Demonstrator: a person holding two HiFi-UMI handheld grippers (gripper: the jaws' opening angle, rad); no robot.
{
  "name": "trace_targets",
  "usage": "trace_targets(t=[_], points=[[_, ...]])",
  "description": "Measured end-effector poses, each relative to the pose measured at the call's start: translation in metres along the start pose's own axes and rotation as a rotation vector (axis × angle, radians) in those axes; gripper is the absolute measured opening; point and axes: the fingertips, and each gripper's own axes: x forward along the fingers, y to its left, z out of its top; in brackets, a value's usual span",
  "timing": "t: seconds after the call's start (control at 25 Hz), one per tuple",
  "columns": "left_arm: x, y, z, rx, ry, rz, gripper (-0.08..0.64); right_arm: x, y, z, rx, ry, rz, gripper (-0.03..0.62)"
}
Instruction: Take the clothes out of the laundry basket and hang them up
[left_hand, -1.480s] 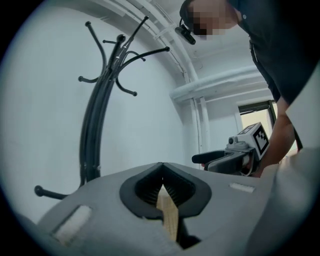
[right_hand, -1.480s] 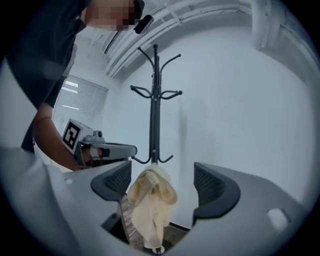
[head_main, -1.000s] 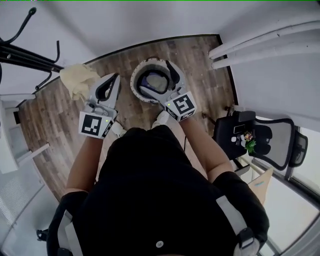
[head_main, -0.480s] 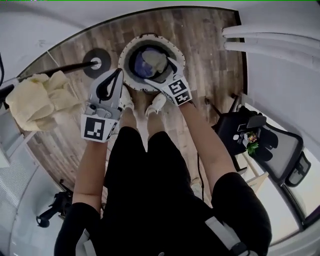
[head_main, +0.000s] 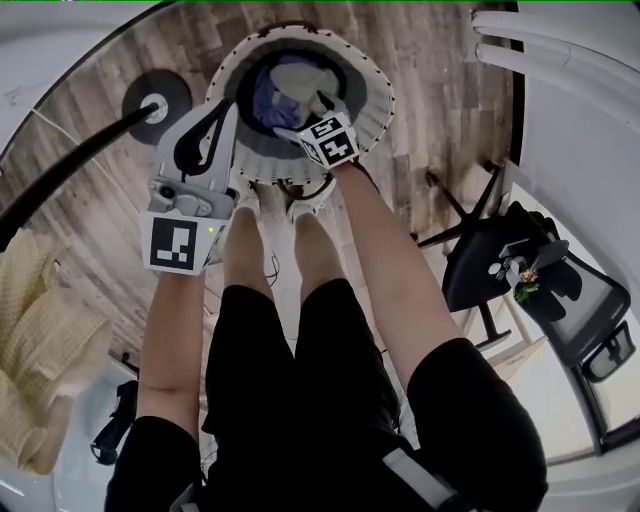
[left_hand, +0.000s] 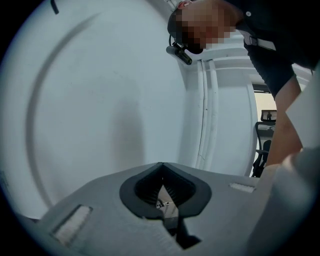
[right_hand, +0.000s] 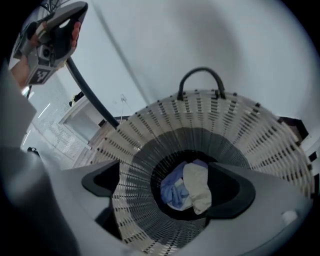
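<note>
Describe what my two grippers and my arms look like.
The left gripper and the right gripper both have light grey moulded bodies, with black linings on the inner faces of the jaws. Each carries a white cube printed with black square markers. The arms are bare below the sleeves of a black short-sleeved top.

Wide basket (head_main: 372, 108) mouth open above the clothes (right_hand: 186, 192); arched handle (right_hand: 201, 73) at far rim, dark pole (head_main: 72, 172) just left.
</note>
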Motion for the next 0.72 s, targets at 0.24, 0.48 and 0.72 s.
trace_targets(t=[0.24, 0.48, 0.72], points=[[0.040, 0.011, -0.069, -0.016, 0.038, -0.011, 0.002, 0.063, -0.033, -0.039, -0.088, 0.113, 0.033, 0.534], [0.072, 0.018, -0.130, -0.002, 0.081, -0.032, 0.002, 0.113, -0.061, -0.085, -0.183, 0.271, 0.082, 0.529], [0.105, 0.031, -0.180, -0.039, 0.090, -0.011, 0.002, 0.158, -0.102, -0.118, -0.207, 0.357, 0.076, 0.483]])
